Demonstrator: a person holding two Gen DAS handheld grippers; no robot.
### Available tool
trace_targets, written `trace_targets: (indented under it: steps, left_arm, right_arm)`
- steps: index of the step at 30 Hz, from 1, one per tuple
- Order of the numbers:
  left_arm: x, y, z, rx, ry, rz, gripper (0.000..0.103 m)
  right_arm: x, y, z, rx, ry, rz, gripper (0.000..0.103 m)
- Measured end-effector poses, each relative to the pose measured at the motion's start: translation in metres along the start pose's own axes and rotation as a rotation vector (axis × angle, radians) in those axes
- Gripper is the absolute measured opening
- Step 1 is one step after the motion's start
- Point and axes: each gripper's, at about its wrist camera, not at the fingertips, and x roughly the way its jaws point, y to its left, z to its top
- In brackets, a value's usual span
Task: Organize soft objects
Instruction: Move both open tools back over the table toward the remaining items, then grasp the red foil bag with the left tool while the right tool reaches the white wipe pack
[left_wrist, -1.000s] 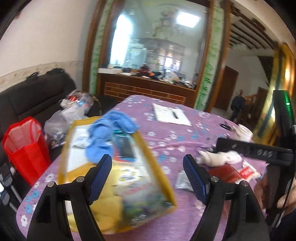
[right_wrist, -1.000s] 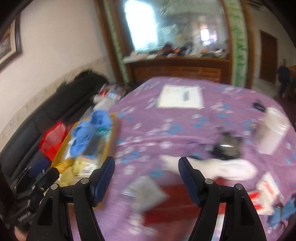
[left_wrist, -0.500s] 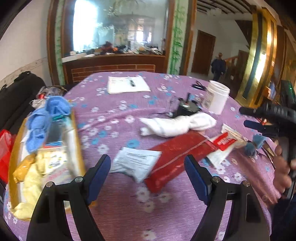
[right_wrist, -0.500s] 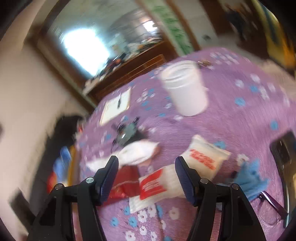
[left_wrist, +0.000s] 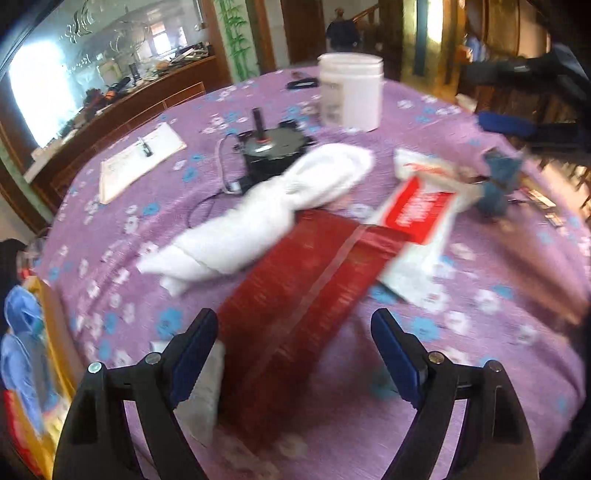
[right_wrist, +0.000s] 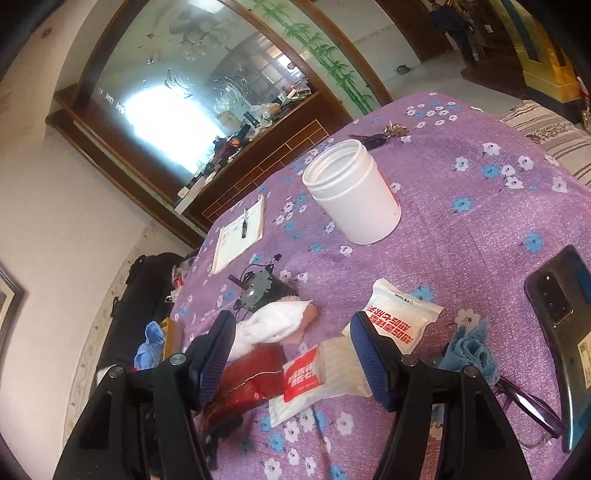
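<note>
Left gripper (left_wrist: 293, 349) and right gripper (right_wrist: 293, 343), jaws released; blurred red packet (left_wrist: 295, 291) now replaces the yellow tray ahead.

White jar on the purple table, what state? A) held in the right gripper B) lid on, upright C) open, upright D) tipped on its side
C: the white jar stands upright on the tablecloth with an open mouth and bare threaded rim, well beyond the open right gripper.

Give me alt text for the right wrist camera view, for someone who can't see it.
The open right gripper hovers over a purple flowered tablecloth, above a red-and-white packet and a red pouch. Beyond lie a white cloth, an open white jar and a clipboard.
</note>
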Motion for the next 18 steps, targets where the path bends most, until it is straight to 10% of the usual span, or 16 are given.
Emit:
trace_targets:
  steps: [18]
  left_arm:
    - [-0.009,-0.014,-0.031,-0.199,-0.106,-0.094,0.069]
  right_arm:
    - [0.068,-0.004,-0.019,-0.09,0.19,-0.191,0.073]
